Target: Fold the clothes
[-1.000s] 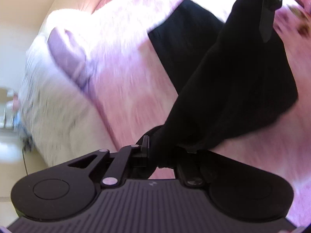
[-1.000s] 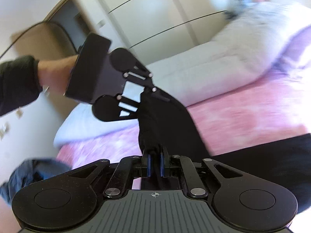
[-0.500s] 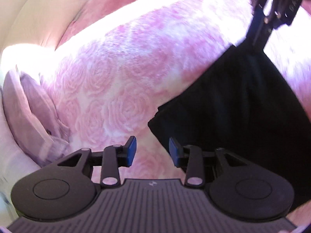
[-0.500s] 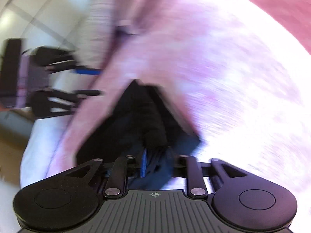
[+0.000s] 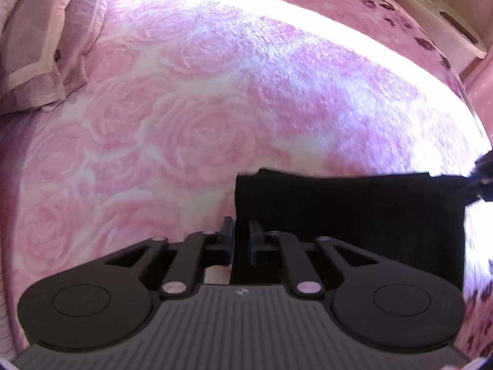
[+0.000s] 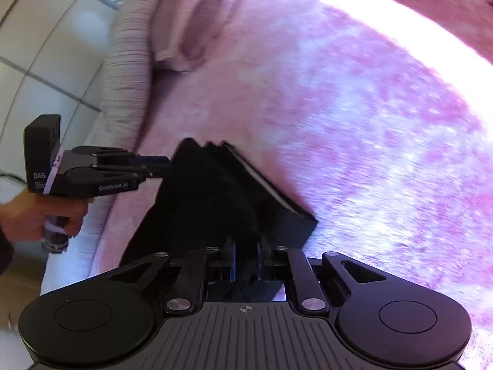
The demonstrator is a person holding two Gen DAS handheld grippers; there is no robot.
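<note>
A black garment [image 5: 348, 212] lies folded flat on the pink rose-patterned bedspread [image 5: 191, 117]. My left gripper [image 5: 242, 240] is shut on the garment's left edge, the cloth pinched between the narrow jaws. In the right wrist view the garment [image 6: 222, 197] lies as a dark folded stack. My right gripper [image 6: 248, 254] is shut on its near corner. The left gripper [image 6: 157, 166] shows there too, held by a hand, at the garment's far corner. The right gripper's tip [image 5: 480, 182] shows at the right edge of the left wrist view.
A mauve pillow [image 5: 40, 40] lies at the bed's head, and it also shows in the right wrist view [image 6: 197, 21]. A grey ribbed duvet [image 6: 129, 61] is bunched along the bed's side. A beige bedside unit [image 5: 446, 21] stands beyond the bed. White wardrobe doors [image 6: 40, 43] stand behind.
The garment, held up in the air a second ago, has been brought down flat on the bed. My left gripper let go, opened, then shut again on the edge.
</note>
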